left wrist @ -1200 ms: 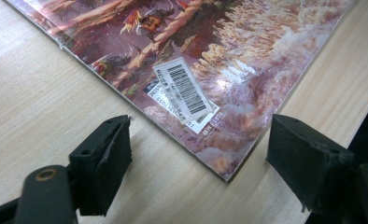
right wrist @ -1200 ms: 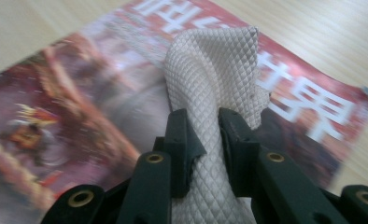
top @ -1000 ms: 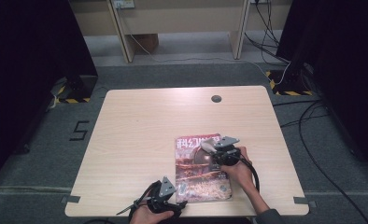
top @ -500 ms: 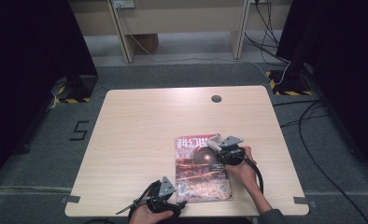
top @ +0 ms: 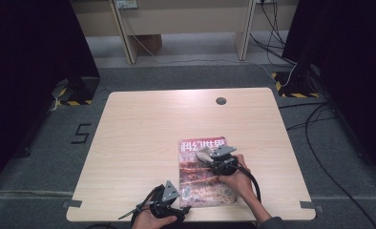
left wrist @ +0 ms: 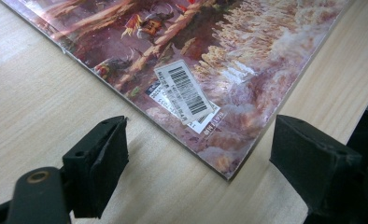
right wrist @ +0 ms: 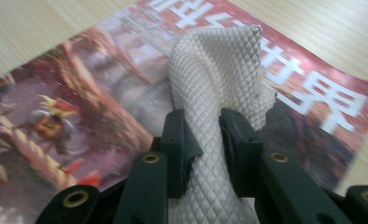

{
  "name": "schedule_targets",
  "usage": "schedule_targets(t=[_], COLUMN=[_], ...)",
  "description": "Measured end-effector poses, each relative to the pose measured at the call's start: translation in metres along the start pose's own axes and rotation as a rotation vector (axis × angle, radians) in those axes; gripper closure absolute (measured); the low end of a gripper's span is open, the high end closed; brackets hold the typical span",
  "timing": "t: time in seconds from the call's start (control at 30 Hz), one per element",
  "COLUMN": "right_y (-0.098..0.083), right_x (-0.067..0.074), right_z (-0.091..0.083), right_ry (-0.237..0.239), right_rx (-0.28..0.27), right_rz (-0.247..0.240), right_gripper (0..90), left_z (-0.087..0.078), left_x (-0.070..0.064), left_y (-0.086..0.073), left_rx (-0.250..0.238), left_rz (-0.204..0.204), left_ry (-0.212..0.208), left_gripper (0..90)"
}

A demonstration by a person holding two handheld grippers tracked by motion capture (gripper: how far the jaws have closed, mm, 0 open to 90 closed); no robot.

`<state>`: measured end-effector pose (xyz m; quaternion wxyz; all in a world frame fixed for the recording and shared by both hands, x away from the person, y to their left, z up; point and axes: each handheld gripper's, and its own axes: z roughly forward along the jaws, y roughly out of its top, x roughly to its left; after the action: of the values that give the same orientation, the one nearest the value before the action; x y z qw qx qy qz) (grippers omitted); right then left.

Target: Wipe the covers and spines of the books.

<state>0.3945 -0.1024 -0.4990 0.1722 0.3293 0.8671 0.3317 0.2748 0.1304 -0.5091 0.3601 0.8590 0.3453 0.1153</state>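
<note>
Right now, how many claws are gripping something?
1. The right claw pinches a white cloth over the magazine. The left claw stands open at the magazine's near corner, holding nothing.

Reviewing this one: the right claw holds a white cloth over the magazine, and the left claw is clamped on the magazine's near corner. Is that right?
Not quite. The left claw is open, not clamped: in the left gripper view its jaws stand wide apart on either side of the magazine corner, touching nothing. The rest holds: the right claw is shut on the white cloth over the magazine.
</note>
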Motion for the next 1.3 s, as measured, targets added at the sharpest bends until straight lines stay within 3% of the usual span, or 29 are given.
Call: schedule_targets(t=[0.4, 0.53, 0.63, 0.83, 0.97, 1.1, 1.3], right_y=[0.018, 0.018, 0.019, 0.024, 0.025, 0.025, 0.028], right_x=[0.020, 0.023, 0.020, 0.016, 0.018, 0.021, 0.038], right_z=[0.017, 0.018, 0.017, 0.018, 0.023, 0.024, 0.026], right_ry=[0.091, 0.112, 0.143, 0.136, 0.117, 0.109, 0.144], right_rx=[-0.026, -0.025, -0.027, -0.061, -0.031, -0.031, -0.040], right_rz=[-0.020, -0.007, 0.049, 0.064, 0.016, -0.001, -0.041], right_gripper=[72.2, 71.8, 65.9, 64.9, 70.4, 73.4, 73.5], left_z=[-0.001, -0.001, -0.002, -0.001, -0.001, -0.001, -0.002], left_x=[0.000, 0.000, 0.000, 0.000, 0.000, 0.000, 0.001], left_y=[0.000, 0.000, 0.000, 0.000, 0.000, 0.000, 0.000], left_rx=[0.000, 0.001, 0.000, 0.004, 0.002, 0.005, 0.001], left_rz=[0.002, 0.003, 0.002, 0.005, 0.002, 0.005, 0.000], left_ry=[-0.001, 0.000, 0.001, 0.000, 0.002, 0.002, 0.007], left_gripper=[18.3, 18.3, 18.2, 18.2, 18.2, 18.2, 18.2])
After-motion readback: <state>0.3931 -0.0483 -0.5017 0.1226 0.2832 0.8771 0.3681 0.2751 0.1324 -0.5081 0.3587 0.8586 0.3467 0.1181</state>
